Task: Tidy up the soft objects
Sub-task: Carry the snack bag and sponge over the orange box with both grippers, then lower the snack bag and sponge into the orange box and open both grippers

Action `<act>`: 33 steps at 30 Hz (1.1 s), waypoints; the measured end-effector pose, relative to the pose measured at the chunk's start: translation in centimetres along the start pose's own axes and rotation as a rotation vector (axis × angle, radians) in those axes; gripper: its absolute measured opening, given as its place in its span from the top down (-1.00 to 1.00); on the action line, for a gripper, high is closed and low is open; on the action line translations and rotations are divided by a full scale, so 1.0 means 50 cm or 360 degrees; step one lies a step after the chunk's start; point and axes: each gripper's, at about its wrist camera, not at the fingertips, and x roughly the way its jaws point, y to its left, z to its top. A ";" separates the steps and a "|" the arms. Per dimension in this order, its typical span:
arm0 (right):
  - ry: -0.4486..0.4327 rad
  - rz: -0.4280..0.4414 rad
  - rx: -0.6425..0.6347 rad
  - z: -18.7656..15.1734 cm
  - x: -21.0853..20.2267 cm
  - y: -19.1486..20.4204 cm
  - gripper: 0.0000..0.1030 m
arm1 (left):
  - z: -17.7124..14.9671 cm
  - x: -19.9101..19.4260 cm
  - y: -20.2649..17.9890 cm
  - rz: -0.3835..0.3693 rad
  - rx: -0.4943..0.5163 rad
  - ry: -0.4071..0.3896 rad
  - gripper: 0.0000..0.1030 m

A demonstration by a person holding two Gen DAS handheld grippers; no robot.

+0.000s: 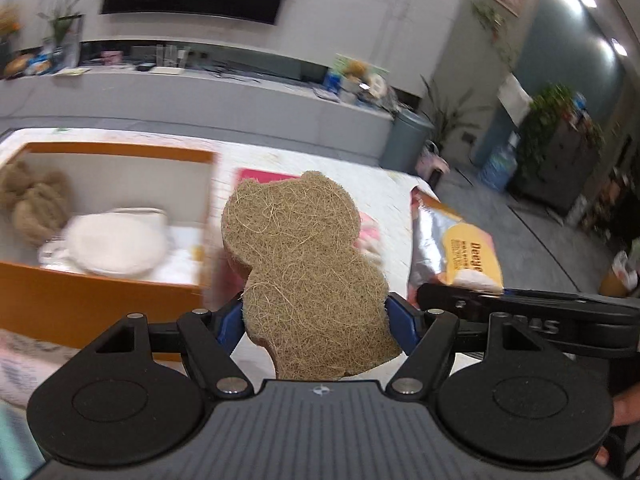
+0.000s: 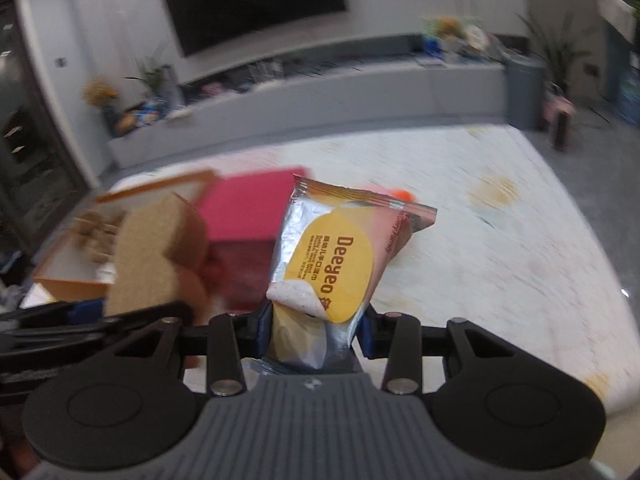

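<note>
Left jaws clamp the fibre sponge (image 1: 308, 268); right jaws pinch the wipes pack (image 2: 340, 264) (background apparently blurred).

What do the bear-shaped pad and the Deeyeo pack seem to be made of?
Bear-shaped pad: coarse tan plant fibre, probably loofah or coir; tangled matte strands show. Deeyeo pack: thin, glossy silver foil or plastic film, creased, with a peel-back sticker flap.
</note>
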 end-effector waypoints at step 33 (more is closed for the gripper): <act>0.0491 0.0086 -0.0867 0.145 0.421 0.422 0.20 | 0.168 0.152 0.454 0.0339 -0.0101 0.0841 -0.62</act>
